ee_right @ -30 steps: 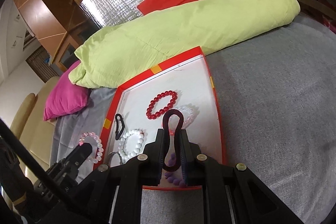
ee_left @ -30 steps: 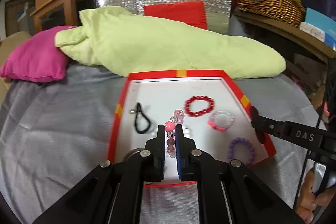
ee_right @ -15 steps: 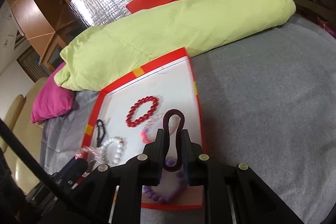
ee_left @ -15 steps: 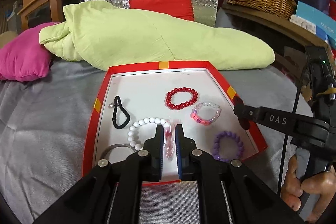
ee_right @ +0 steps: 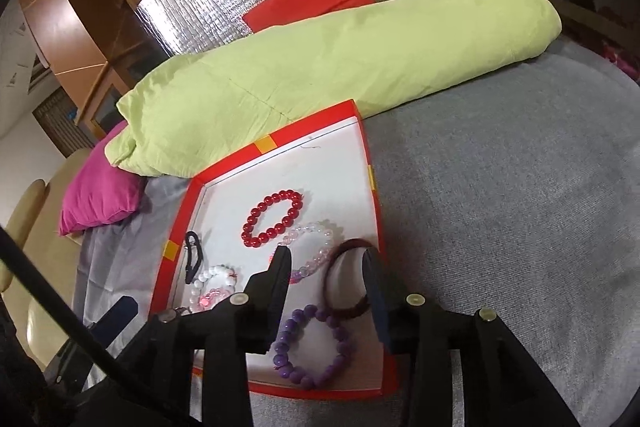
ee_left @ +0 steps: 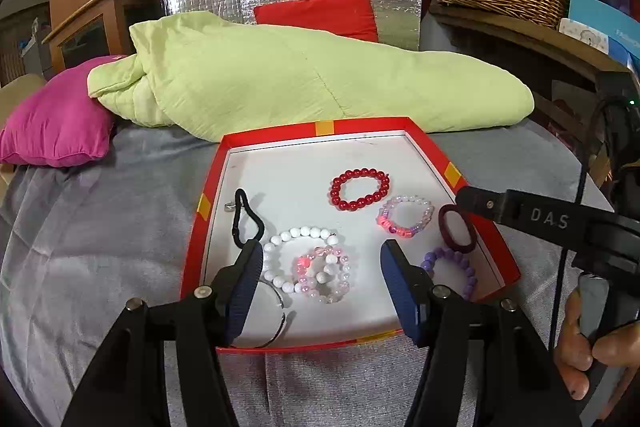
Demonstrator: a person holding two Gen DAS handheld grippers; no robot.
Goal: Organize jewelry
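- Red tray (ee_left: pixel 206 187) with white floor, flat on a grey cover (ee_left: pixel 100 227); green quilt (ee_left: pixel 304 75) beyond its far edge, pink pillow (ee_left: pixel 56 123) far left.
- Far left in tray: black hair tie (ee_left: pixel 246 219), a thin pinched loop near the left wall.
- Next right: white bracelet (ee_left: pixel 280 247) of opaque round beads, overlapped at its right by a pink bracelet (ee_left: pixel 324 275) of clear and pale beads with one bright pink bead; a thin metal bangle (ee_left: pixel 276 323) just nearer, partly hidden behind the left finger.
- Left gripper (ee_left: pixel 320 287) spread wide, jaws just opened; pink bracelet lying loose on the tray floor between the fingers, touched by neither pad.
- Middle, farther back: red bracelet (ee_left: pixel 360 189) of glossy beads; just right and nearer, a clear-and-pink bracelet (ee_left: pixel 404 215).
- Right side: dark maroon band (ee_right: pixel 346 281), a smooth ring lying by the right wall; purple bracelet (ee_right: pixel 312 347) of matte beads nearer, close against it.
- Right gripper (ee_right: pixel 326 261) partly spread, jaws just opened; maroon band lying on the floor between the fingers, its far arc between the tips; contact with the right pad cannot be told.
- Both grippers pitched down toward the tray from its near edge.
- Person's right hand (ee_left: pixel 588 347) wrapped on the handle, low at the right edge of the left view.
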